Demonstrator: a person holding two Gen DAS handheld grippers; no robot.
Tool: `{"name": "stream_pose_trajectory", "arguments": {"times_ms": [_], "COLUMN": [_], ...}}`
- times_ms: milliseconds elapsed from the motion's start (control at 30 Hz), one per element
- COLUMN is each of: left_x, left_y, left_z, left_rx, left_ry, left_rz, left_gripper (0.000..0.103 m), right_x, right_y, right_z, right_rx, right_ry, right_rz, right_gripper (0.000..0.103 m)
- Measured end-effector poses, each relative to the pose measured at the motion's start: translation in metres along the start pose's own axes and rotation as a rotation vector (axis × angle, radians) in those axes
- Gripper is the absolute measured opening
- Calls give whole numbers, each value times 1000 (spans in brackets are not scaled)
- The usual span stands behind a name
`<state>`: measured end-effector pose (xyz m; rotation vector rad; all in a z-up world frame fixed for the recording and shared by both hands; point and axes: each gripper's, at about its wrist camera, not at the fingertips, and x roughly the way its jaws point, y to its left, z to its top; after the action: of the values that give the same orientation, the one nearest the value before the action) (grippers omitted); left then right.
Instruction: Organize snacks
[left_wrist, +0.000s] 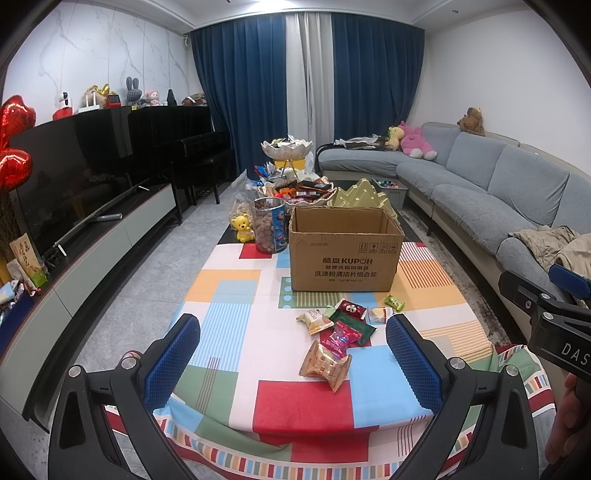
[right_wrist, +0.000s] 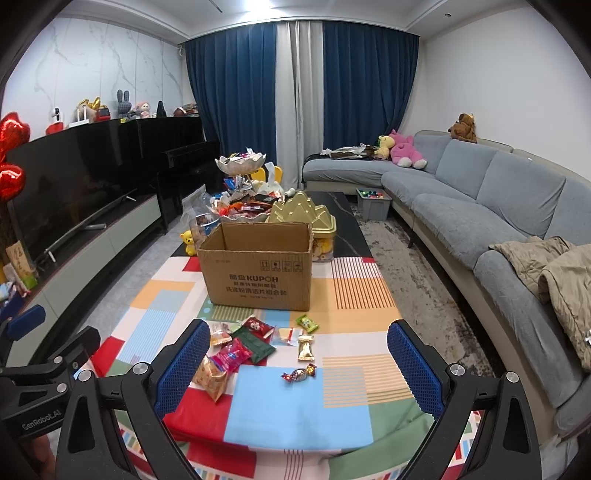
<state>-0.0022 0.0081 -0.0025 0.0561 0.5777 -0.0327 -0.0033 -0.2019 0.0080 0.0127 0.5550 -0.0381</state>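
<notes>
Both grippers hover at the near edge of the table, left gripper (left_wrist: 293, 356) and right gripper (right_wrist: 298, 367) spread wide with nothing between the pads. The loose snacks (right_wrist: 255, 347) all sit just in front of the cardboard box (right_wrist: 258, 275), nearer me than it. I count roughly nine: a gold pouch (right_wrist: 210, 376) nearest, a pink pack (right_wrist: 232, 355), a twist candy (right_wrist: 300, 373), then smaller ones up to a green one (right_wrist: 307, 323) beside the box. Risk, I'd guess: the wrappers overlap, so a pinch could grab two or flick one off the slick tablecloth (right_wrist: 295, 413). Box looks empty from here.
</notes>
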Motion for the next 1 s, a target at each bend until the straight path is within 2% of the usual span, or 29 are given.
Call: {"name": "stream_pose_trajectory", "arguments": {"times_ms": [1000], "left_x": [-2], "left_y": [-12], "left_z": [-2], "left_rx": [1], "left_ry": [13], "left_rz": [-9], "left_gripper": [103], "right_x": [1], "right_y": [0], "right_z": [-1], "right_rx": [-1], "right_ry": [1], "right_rz": [-2], "right_gripper": [98]}}
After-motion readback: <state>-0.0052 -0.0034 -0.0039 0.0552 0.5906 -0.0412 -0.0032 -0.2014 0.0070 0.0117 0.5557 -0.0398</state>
